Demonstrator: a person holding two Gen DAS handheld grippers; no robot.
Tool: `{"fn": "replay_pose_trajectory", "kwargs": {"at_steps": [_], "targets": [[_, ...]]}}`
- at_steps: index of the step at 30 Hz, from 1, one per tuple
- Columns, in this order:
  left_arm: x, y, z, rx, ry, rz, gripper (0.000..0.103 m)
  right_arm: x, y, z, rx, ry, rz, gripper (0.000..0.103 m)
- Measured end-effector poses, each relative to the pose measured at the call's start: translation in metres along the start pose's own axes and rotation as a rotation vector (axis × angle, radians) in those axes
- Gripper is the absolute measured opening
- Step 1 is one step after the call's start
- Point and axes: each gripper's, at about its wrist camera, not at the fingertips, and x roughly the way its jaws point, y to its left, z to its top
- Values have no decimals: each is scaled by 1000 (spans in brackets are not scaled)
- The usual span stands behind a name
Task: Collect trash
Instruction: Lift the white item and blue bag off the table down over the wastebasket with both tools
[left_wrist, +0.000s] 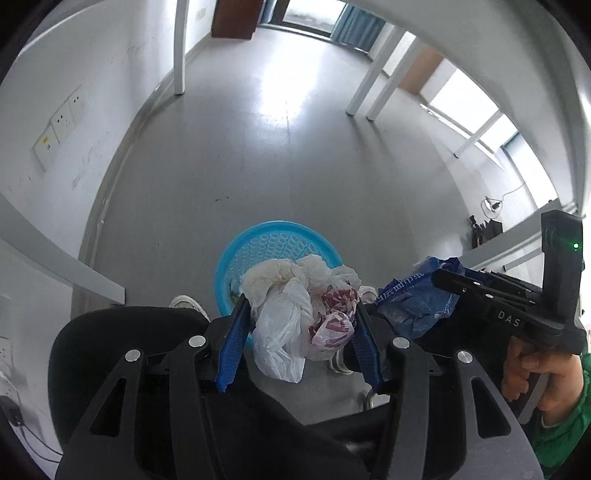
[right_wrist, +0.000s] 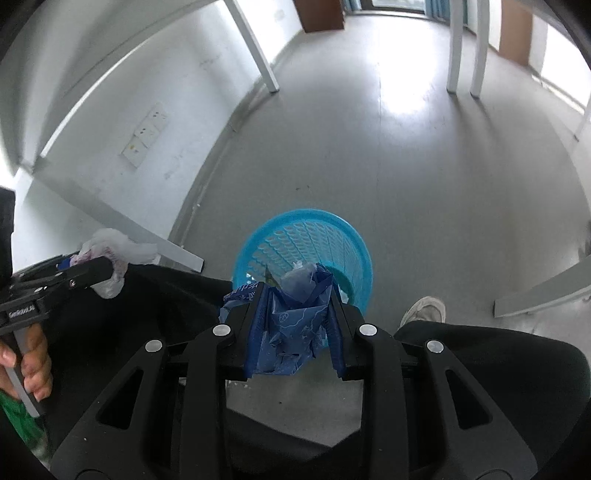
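Holding both loads above the blue basket (right_wrist: 303, 251), you have two releases to get right. Your left gripper (left_wrist: 299, 306) is clamped on a crumpled white plastic bag (left_wrist: 291, 317) with red print; most of the bag bulges out past the fingertips and hangs below them. Your right gripper (right_wrist: 295, 317) is clamped on a crumpled blue wrapper (right_wrist: 291, 332), pinched tight between its blue pads (right_wrist: 255, 332).

Risks, as judged from both wrist views:
- The white bag looks offset toward the near rim of the basket. Release there and it likely catches the rim or lands on the floor (left_wrist: 288, 166) by your shoe (right_wrist: 424, 310).
- Light film drifts and can cling to a pad when you let go.
- The two grippers sit near each other; dropping both together invites a snag.
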Motion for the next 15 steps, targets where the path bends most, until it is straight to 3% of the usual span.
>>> {"fn": "replay_pose_trajectory", "kwargs": {"at_steps": [4,7,15], "targets": [[26,9,11,-59,69,18,52,29,-8,5,39,33,4,28],[42,3,17,-46,105,39,52,51,-13,14,60,49,12,29],[78,-5,32,-56,147,45,52,95,-20,30,93,103,-18,31]]}}
